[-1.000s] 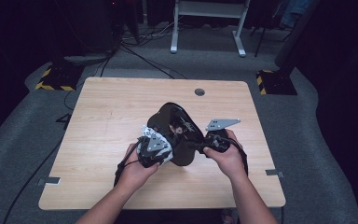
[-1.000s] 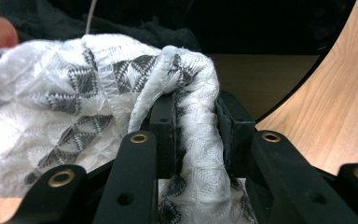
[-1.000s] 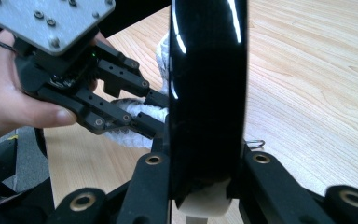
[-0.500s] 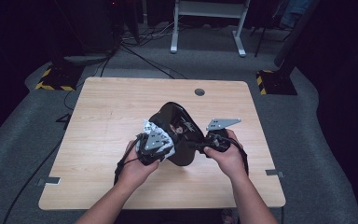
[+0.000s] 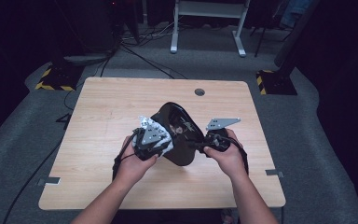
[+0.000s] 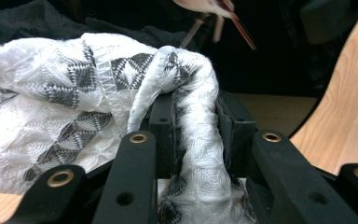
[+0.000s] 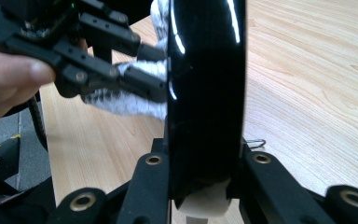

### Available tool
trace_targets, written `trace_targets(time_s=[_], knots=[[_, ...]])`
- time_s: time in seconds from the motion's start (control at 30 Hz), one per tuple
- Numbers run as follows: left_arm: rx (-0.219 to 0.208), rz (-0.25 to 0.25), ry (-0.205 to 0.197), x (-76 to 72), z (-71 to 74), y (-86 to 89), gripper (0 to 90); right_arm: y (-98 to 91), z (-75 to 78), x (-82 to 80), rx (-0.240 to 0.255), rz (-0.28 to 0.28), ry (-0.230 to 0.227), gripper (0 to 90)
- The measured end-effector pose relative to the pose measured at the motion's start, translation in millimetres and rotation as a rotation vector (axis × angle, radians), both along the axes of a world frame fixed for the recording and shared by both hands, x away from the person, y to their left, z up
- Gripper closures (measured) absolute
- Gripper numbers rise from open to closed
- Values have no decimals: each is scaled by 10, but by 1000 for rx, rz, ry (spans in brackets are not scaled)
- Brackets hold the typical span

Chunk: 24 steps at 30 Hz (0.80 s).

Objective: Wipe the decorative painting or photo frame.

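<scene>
My right gripper (image 7: 200, 186) is clamped on the rim of the glossy black plate (image 5: 179, 135), held on edge above the table's (image 5: 102, 107) middle, nearer its front edge. My left gripper (image 6: 200, 140) pinches the patterned white cloth (image 6: 74, 93) against the plate's face. Press too hard and I think the slick rim could twist loose. Light wood tabletop; dark room, grey carpet, cables.

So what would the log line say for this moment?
left claw: shut on cloth | right claw: shut on plate | cloth against plate, above table
</scene>
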<state>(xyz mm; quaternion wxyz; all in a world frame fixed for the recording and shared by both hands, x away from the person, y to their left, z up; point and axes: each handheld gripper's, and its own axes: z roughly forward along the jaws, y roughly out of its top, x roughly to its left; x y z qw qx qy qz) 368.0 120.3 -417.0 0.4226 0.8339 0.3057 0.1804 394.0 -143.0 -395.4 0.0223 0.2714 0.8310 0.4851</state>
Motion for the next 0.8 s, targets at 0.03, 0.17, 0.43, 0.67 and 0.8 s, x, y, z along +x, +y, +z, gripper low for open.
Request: trace_targets(time_s=[0.03,0.17,0.43,0.67,0.8], knots=[[-13,-4,5,8,-25,15,714,2,0,-2,0,-1,0,787],[-7,10,35,20,-211,36,715,-9,-8,1,10,-4,10,783],[18,18,61,-5,-344,23,717,-6,-5,-6,6,-7,4,783],[-21,29,3,9,-89,59,716,-5,-7,-4,7,-2,1,783],[-30,37,-9,28,-57,67,715,-6,-8,-8,9,-2,4,780]])
